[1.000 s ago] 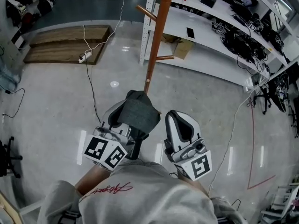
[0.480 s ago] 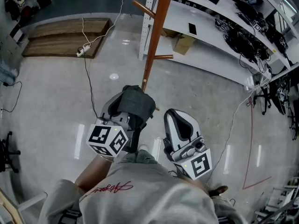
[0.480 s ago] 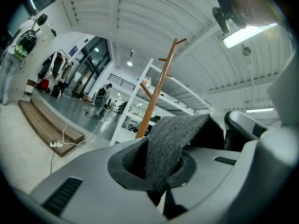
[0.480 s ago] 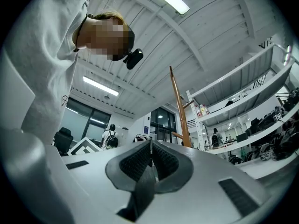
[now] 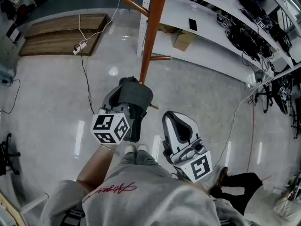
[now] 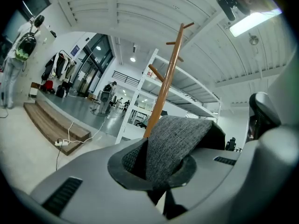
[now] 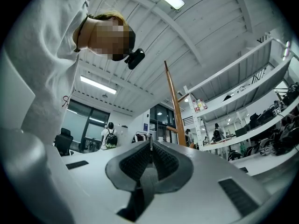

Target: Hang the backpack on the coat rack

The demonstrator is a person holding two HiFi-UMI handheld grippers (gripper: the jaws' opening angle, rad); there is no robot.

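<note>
Left tongs [image 6: 160, 177] pinch grey woven strap [image 6: 180, 134].

I count 2 grippers, the left gripper [image 6: 163, 178] and the right gripper [image 7: 149, 164], each with 2 fingers [image 7: 133, 162]. There is 1 backpack [image 5: 136, 97], only its grey fabric showing, and 1 coat rack [image 5: 151, 32] with 3 pegs [image 5: 136, 6] visible from above. On the floor [image 5: 47, 102] are 1 wooden platform [image 5: 61, 34], 1 power strip [image 5: 77, 47] and my 2 shoe tips [image 5: 135, 148]. 1 cardboard box [image 5: 181, 40] sits on the shelf [image 5: 207, 36].
</note>
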